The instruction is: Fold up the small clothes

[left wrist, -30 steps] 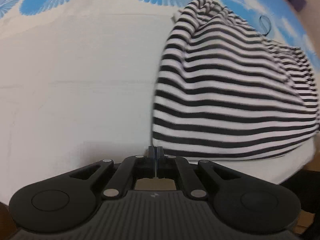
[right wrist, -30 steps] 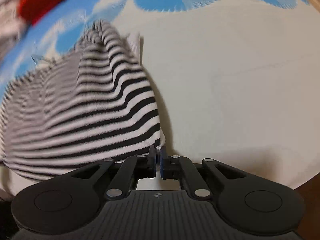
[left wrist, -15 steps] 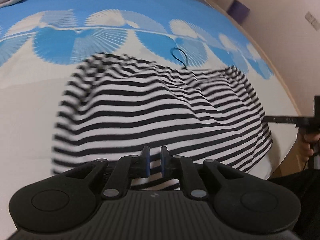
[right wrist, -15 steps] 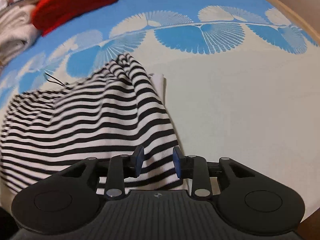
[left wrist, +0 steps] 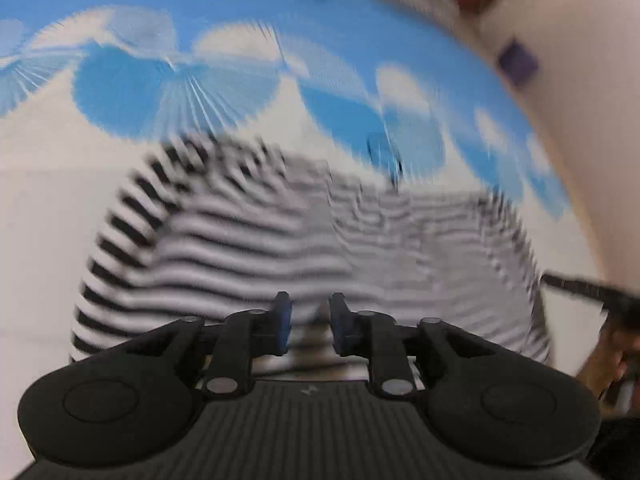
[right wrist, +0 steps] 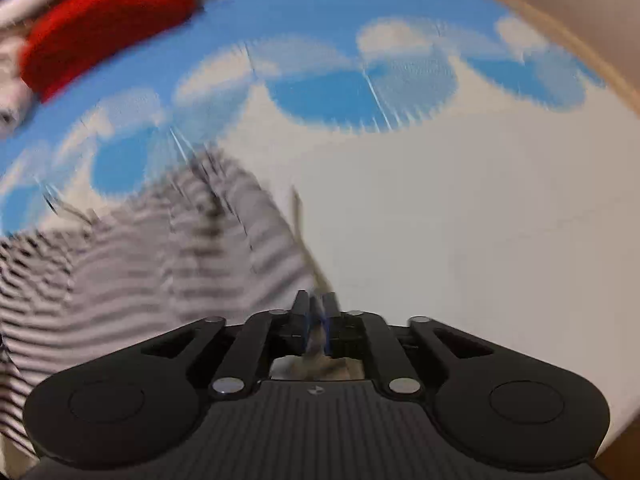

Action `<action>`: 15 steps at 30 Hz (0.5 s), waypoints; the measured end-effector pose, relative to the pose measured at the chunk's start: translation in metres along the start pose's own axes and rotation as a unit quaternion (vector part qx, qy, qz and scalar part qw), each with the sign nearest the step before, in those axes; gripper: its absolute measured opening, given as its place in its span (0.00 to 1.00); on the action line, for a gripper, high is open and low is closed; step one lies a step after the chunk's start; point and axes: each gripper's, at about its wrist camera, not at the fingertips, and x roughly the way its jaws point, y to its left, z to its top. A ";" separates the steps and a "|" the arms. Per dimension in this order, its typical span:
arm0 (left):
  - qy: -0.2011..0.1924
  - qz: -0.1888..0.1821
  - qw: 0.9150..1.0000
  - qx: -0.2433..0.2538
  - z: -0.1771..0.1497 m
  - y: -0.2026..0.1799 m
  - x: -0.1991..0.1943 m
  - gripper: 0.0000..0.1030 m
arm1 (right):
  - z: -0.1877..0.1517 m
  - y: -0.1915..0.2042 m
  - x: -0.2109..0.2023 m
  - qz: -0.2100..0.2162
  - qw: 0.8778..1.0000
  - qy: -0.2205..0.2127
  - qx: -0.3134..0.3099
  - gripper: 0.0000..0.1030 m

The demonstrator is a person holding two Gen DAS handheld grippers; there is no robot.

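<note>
**One corner pinched, the other loose — the fold could go crooked**

The striped garment (left wrist: 304,240) lies spread on the bed sheet (right wrist: 460,220), filling the lower middle of the left wrist view and running from 9 o'clock in to the centre of the right wrist view. The right gripper (right wrist: 316,312) has its jaws drawn almost together on a bit of the garment's edge at its right-hand corner, with cloth showing between the blue pads. The left gripper (left wrist: 307,322) stands with jaws parted over the near hem, nothing between them.

The likely trouble: with only one corner held, any lift or pull by the right side would drag the knit askew and bunch it toward 9 o'clock, so the fold line would come out slanted. The right grip looks thin — just an edge — and soft knit may slip out under tension. If the left jaws close too shallow, they may catch one layer only, or the sheet beneath.

The sheet is cream toward the near side and bright blue with pale fan shapes at 12 o'clock. A red cloth bundle (right wrist: 108,20) sits at 10 o'clock in the right view beside pale folded fabric. A plain wall (left wrist: 580,100) rises at 2 o'clock in the left view. Both views are heavily motion-blurred, so fine detail is uncertain.
</note>
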 end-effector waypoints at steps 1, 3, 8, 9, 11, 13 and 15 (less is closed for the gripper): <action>-0.006 0.001 1.000 -0.011 0.003 0.004 -0.002 0.24 | 0.004 0.003 -0.001 0.011 1.000 -0.015 -0.001 0.37; 0.008 0.010 1.000 -0.025 0.005 0.011 0.005 0.24 | 0.011 0.011 0.002 0.013 0.999 -0.031 -0.011 0.44; 0.028 0.048 0.998 -0.014 0.008 0.007 0.031 0.24 | 0.026 0.029 0.028 0.000 0.999 -0.028 -0.029 0.43; 0.029 0.053 0.998 -0.017 0.009 0.008 0.037 0.24 | 0.027 0.032 0.035 -0.002 0.999 -0.023 -0.031 0.39; 0.029 0.063 0.997 -0.025 0.011 0.010 0.047 0.24 | 0.027 0.036 0.044 0.000 0.999 -0.014 -0.035 0.01; 0.024 0.074 0.997 -0.031 0.013 0.013 0.052 0.24 | 0.029 0.039 0.048 -0.005 0.999 -0.026 -0.038 0.01; 0.021 0.079 0.996 -0.037 0.015 0.015 0.059 0.24 | 0.033 0.036 0.048 -0.040 0.998 -0.045 -0.022 0.01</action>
